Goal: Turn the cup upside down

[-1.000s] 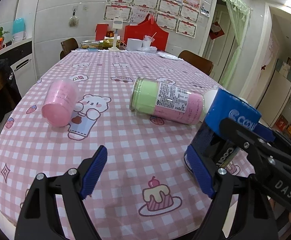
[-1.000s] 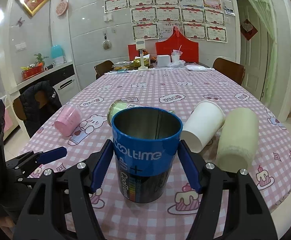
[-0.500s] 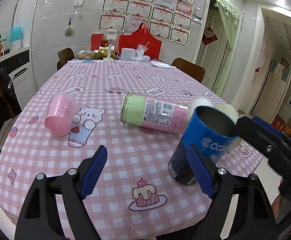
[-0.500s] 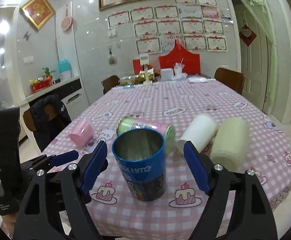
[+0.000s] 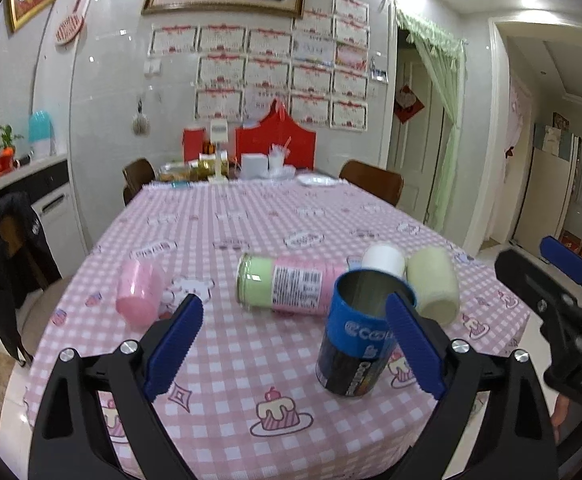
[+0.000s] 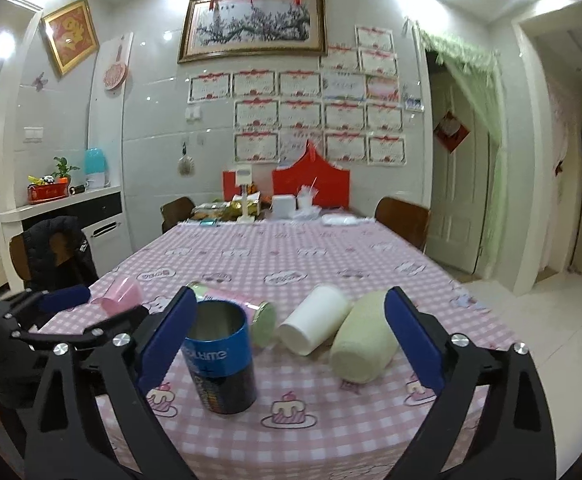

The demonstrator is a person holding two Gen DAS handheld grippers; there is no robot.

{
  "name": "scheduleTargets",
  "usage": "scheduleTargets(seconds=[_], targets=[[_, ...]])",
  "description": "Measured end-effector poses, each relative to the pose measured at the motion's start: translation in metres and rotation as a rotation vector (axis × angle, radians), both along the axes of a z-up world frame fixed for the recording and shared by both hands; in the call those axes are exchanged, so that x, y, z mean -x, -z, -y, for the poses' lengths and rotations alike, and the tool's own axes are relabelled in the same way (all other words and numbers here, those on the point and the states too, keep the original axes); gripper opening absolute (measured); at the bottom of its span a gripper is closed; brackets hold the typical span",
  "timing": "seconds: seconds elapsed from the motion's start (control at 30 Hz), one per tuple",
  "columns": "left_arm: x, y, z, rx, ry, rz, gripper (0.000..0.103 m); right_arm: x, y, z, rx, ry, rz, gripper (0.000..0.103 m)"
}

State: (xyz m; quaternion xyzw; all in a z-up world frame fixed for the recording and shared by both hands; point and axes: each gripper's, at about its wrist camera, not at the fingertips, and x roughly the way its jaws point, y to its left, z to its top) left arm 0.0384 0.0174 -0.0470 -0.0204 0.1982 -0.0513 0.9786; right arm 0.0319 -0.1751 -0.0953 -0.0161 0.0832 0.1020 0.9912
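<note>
On the tabletop (image 6: pixel 331 256) the cup (image 6: pixel 221 360) stands upright near the front edge. Behind it a labelled bottle (image 5: pixel 291 290) lies on its side, with a small tumbler (image 5: pixel 141 298) lying to the left. Two more cups, a paper cup (image 6: pixel 315 326) and a ribbed cup (image 6: pixel 365 338), lie side by side to the right.

We hold left tongs (image 5: pixel 294 347) wide apart, blue pads (image 5: pixel 173 344) facing inward, nothing between them. Right tongs (image 6: pixel 287 344) likewise spread wide, gripping nothing. Both tongs level, pointing forward, side by side. Right tongs visible at right edge of left wrist view; left tongs at left edge of right wrist view.
</note>
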Motion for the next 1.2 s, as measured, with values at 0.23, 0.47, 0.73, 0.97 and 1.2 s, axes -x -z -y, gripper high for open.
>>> scheduleTargets(seconds=[0.23, 0.47, 0.73, 0.97, 1.2], targets=[[0.015, -0.015, 0.012, -0.032, -0.007, 0.09, 0.092, 0.006, 0.0, 0.006, -0.002, 0.023, 0.039, 0.095], [0.028, -0.022, 0.021, -0.055, -0.022, 0.164, 0.094, 0.014, 0.001, 0.008, 0.003, 0.031, 0.073, 0.095], [0.035, -0.026, 0.023, -0.069, -0.045, 0.224, 0.095, 0.019, 0.002, 0.01, -0.004, 0.035, 0.088, 0.095], [0.038, -0.027, 0.024, -0.094, -0.069, 0.252, 0.096, 0.02, 0.002, 0.01, -0.005, 0.036, 0.087, 0.095], [0.039, -0.026, 0.023, -0.1, -0.074, 0.257, 0.096, 0.02, 0.002, 0.01, -0.005, 0.037, 0.084, 0.095]])
